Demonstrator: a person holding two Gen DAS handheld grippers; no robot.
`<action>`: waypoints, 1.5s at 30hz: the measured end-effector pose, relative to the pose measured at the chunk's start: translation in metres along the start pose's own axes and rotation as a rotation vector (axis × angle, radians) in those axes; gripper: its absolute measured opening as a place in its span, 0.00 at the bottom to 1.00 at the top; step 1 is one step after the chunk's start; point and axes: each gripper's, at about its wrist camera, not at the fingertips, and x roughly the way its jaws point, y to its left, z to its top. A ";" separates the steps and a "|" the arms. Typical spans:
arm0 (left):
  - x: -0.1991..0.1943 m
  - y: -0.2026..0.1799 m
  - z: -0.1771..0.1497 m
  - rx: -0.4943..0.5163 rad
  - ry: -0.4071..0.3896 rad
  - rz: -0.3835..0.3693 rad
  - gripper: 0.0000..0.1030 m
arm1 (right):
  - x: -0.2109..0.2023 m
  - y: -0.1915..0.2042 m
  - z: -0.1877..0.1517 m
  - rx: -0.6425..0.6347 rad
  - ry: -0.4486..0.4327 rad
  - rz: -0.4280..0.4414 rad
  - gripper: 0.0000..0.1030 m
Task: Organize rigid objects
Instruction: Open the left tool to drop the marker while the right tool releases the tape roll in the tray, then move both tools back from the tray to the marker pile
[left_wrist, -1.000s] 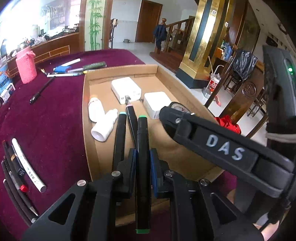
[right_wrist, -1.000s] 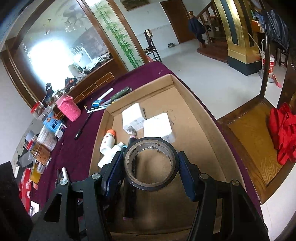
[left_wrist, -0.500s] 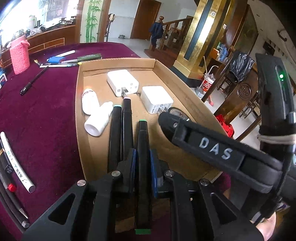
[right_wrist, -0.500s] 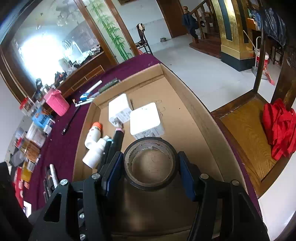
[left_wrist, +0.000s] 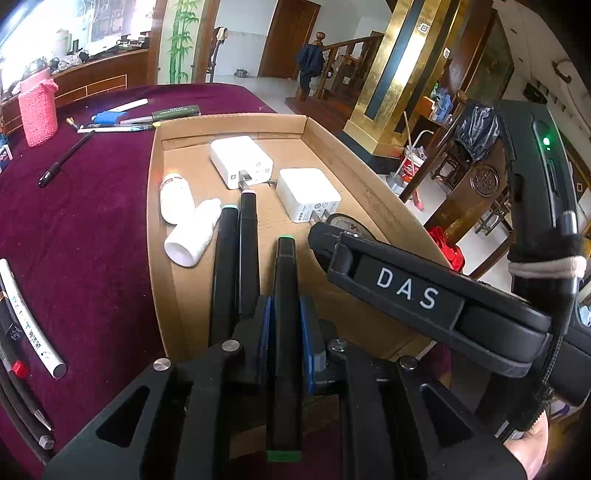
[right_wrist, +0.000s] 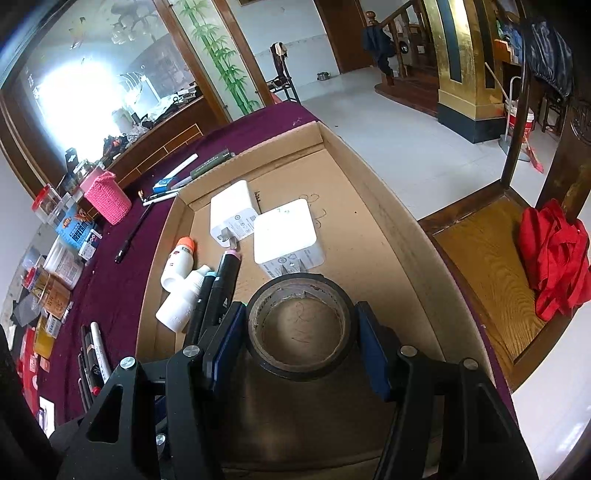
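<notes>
cardboard tray (left_wrist: 373, 192) sits on the maroon tablecloth (left_wrist: 92, 229), and both grippers are over its near end. the left gripper (left_wrist: 285, 325) has its blue pads clamped narrowly on a black marker with green end caps (left_wrist: 285, 295), which points along the fingers toward the far wall of the tray. just left of it, 2 more black markers (left_wrist: 236, 266) lie side by side on the tray floor. beside those, 2 small white bottles (left_wrist: 184, 218) lie on their sides, touching each other. farther in are 2 white charger blocks (left_wrist: 273, 173), close together.

the right gripper (right_wrist: 301, 341) holds a roll of dark tape (right_wrist: 300, 328) across its width, pads pressed on the outer rim at about half spread, the roll's hole facing up. the roll is above the tray floor just in front of the nearer charger; whether it touches the cardboard i cannot tell.

outside the tray, loose pens (left_wrist: 122, 118) and a pink knitted holder (left_wrist: 37, 110) sit on the cloth.
</notes>
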 end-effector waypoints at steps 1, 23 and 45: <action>-0.001 0.000 -0.001 0.001 -0.001 -0.003 0.16 | 0.000 0.000 0.000 0.000 0.001 0.000 0.54; -0.062 0.021 -0.002 -0.090 -0.051 -0.006 0.44 | -0.032 0.003 0.009 0.020 -0.175 0.089 0.60; -0.143 0.210 -0.091 -0.350 -0.175 0.344 0.44 | 0.001 0.150 -0.039 -0.411 0.172 0.446 0.43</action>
